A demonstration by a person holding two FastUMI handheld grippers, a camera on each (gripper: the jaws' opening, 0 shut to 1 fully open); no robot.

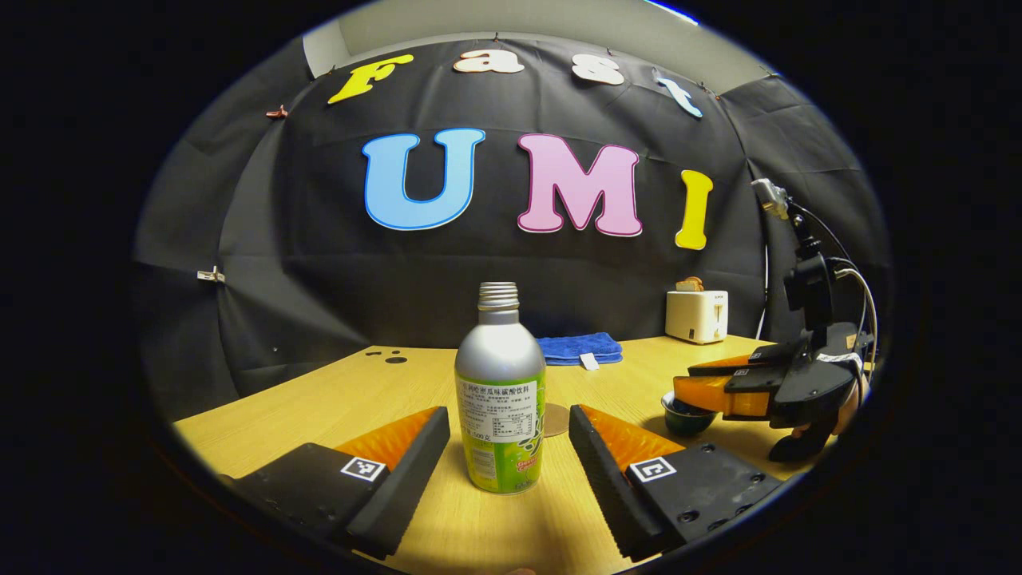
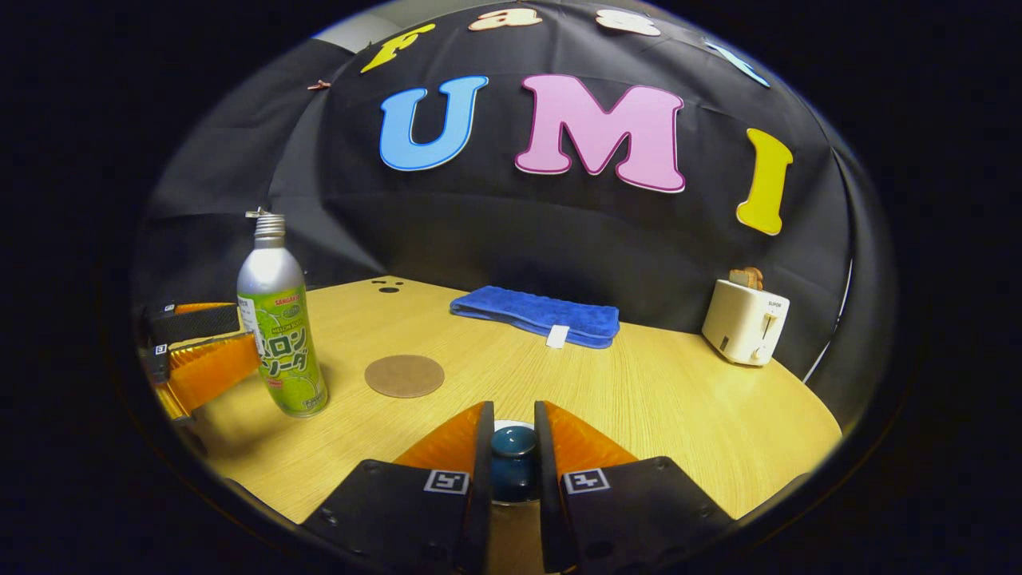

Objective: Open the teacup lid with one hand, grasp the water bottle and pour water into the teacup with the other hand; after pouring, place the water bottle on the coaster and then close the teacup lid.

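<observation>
A silver water bottle [image 1: 500, 399] with a green label and no cap stands upright on the wooden table [image 1: 375, 391]. It sits between the wide-apart fingers of my left gripper [image 1: 509, 417], which is open and not touching it. The round brown coaster [image 2: 404, 375] lies flat just beyond the bottle [image 2: 281, 335]. My right gripper [image 2: 512, 423] is shut on the dark blue knob of the teacup lid [image 2: 512, 451]. In the left gripper view the dark teacup [image 1: 685, 417] sits under the right gripper [image 1: 693, 390]. Whether the lid is off the cup, I cannot tell.
A folded blue towel [image 2: 535, 315] lies at the back of the table by the black cloth wall. A white toaster [image 2: 745, 319] holding a slice of bread stands at the back right. The left gripper [image 2: 200, 351] shows at the left edge of the right gripper view.
</observation>
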